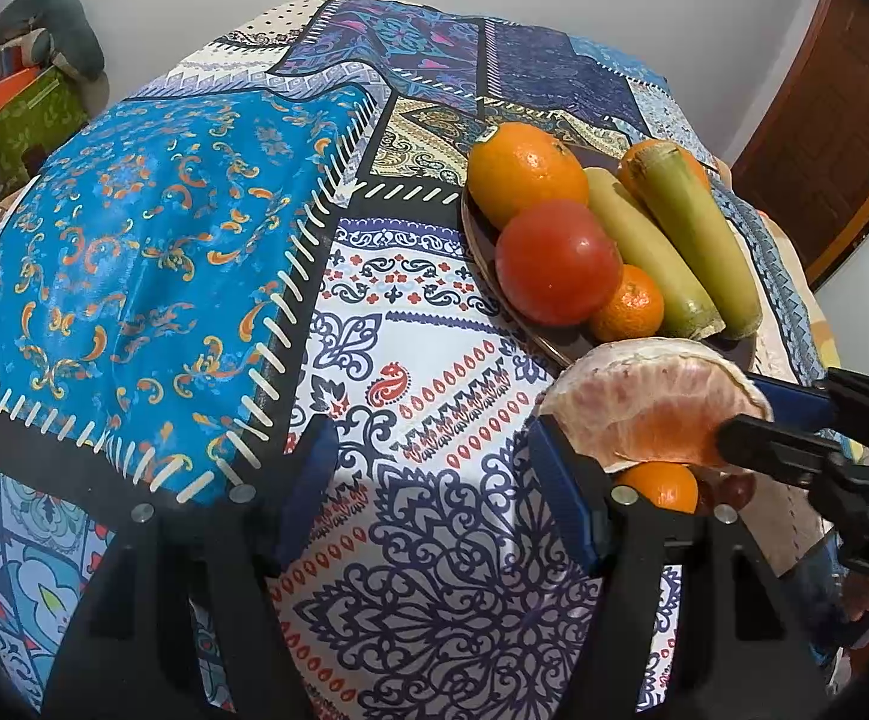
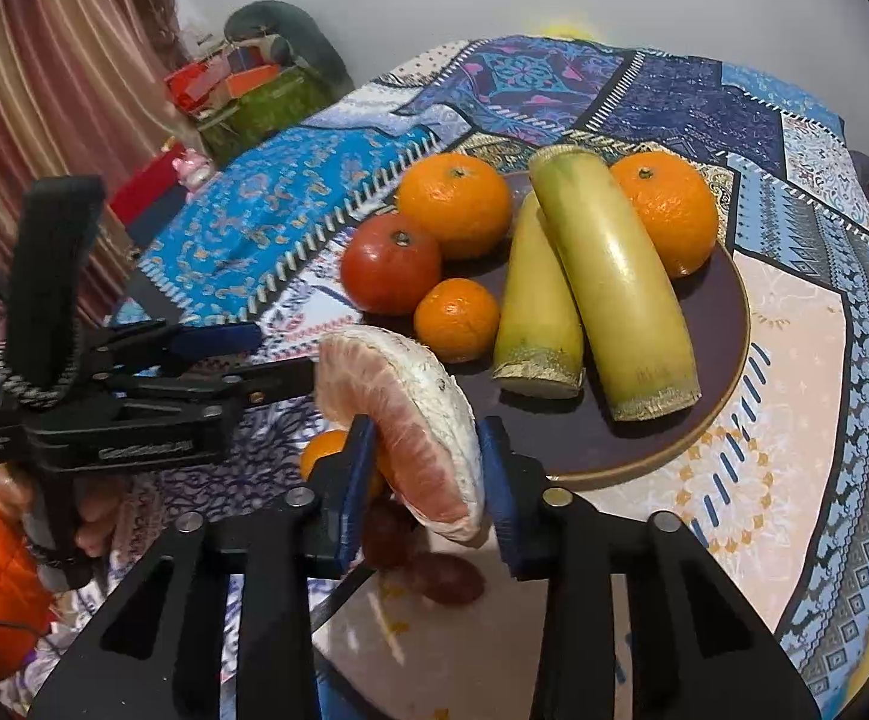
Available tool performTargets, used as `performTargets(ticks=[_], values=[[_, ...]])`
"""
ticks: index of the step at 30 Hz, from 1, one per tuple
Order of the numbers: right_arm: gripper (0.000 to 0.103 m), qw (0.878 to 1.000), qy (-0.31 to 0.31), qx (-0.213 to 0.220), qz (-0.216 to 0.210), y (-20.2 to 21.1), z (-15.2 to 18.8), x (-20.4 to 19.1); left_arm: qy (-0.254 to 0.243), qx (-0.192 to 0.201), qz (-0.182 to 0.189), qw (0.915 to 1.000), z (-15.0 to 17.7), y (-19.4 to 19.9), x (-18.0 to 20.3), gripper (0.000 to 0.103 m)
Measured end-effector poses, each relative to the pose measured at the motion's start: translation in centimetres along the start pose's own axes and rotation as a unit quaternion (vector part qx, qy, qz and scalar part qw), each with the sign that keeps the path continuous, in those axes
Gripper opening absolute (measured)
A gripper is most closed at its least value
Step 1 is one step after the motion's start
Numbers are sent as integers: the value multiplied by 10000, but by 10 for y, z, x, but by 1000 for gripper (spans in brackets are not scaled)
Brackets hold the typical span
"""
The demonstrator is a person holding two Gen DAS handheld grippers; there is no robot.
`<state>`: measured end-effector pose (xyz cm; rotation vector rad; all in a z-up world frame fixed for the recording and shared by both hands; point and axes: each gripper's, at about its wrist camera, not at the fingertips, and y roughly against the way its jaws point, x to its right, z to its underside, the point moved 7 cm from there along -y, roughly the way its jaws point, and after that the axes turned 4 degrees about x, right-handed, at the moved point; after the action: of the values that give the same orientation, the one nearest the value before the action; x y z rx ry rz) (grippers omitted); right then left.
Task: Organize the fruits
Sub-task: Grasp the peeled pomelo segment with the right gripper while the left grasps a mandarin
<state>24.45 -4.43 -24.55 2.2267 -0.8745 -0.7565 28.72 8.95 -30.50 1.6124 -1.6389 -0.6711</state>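
Right gripper [image 2: 428,468] pinches the pomelo wedge [image 2: 410,426] across its thickness, long axis near-to-far; plate [image 2: 728,372] lies just far-right. Left gripper [image 1: 434,480] spread, empty.

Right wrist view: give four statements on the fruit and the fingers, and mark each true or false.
1. The right gripper holds the peeled pomelo wedge. True.
2. The left gripper also clamps the wedge. False: its fingers stand apart over the tablecloth, with nothing between them.
3. The tomato lies on the plate beside the oranges. True.
4. The two sugarcane pieces lie off the plate. False: both lie on it.
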Motion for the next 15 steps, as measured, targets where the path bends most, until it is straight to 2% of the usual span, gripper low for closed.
performTargets(ticks=[6, 15], values=[[30, 9998, 193, -61, 9, -3, -4, -5, -60, 23, -100, 9999, 1, -1, 1, 66], [37, 9992, -90, -227, -317, -24, -8, -4, -78, 43, -110, 9999, 2, -2, 1, 66]])
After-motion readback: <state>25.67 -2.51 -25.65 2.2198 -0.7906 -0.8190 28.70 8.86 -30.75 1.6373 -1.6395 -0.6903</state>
